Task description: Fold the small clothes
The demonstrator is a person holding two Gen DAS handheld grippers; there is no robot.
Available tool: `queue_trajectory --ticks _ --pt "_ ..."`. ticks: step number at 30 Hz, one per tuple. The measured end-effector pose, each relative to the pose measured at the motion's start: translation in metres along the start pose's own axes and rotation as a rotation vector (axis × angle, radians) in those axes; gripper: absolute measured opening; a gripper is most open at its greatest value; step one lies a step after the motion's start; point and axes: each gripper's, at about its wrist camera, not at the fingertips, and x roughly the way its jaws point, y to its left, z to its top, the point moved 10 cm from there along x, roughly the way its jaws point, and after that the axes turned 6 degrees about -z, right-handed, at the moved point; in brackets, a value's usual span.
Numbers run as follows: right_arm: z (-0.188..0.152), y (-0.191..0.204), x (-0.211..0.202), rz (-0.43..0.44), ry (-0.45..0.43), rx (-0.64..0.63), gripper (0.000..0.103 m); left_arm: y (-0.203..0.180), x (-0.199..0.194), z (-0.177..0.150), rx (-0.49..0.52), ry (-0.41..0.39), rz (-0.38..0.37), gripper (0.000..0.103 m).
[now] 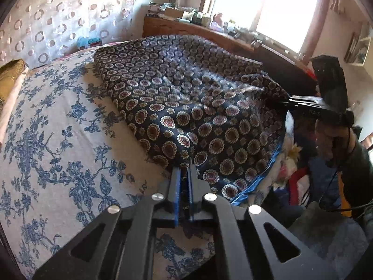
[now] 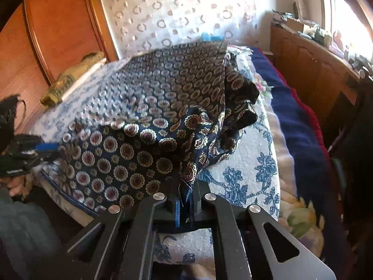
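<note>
While its blue-padded jaws pinch a hem at the lower centre of its own view, the left hand-held gripper (image 1: pixel 184 170) clamps the dark navy medallion-print cloth (image 1: pixel 186 107). At mid right of that view, the right hand-held gripper (image 2: pixel 186 194) is likewise clamped on another edge. Between them the cloth spreads across the white bedspread with blue flowers (image 1: pixel 51 140).
</note>
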Motion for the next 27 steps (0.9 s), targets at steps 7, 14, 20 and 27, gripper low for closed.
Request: queue_trajectory --ticks 7,14,20,27 --pt "0.041 -0.008 -0.03 0.071 -0.121 0.059 0.001 0.006 -0.035 0.065 -0.004 -0.155 -0.024 0.0" --pt "0.121 -0.007 -0.037 0.071 -0.249 0.032 0.001 0.049 -0.042 0.148 -0.007 -0.261 0.049 0.0" --pt "0.181 -0.021 0.003 0.047 -0.255 0.014 0.001 0.098 -0.024 0.185 -0.043 -0.255 0.129 0.0" --pt "0.212 -0.038 0.065 0.011 -0.172 0.01 0.002 0.138 0.012 0.199 -0.11 -0.21 0.148 0.006"
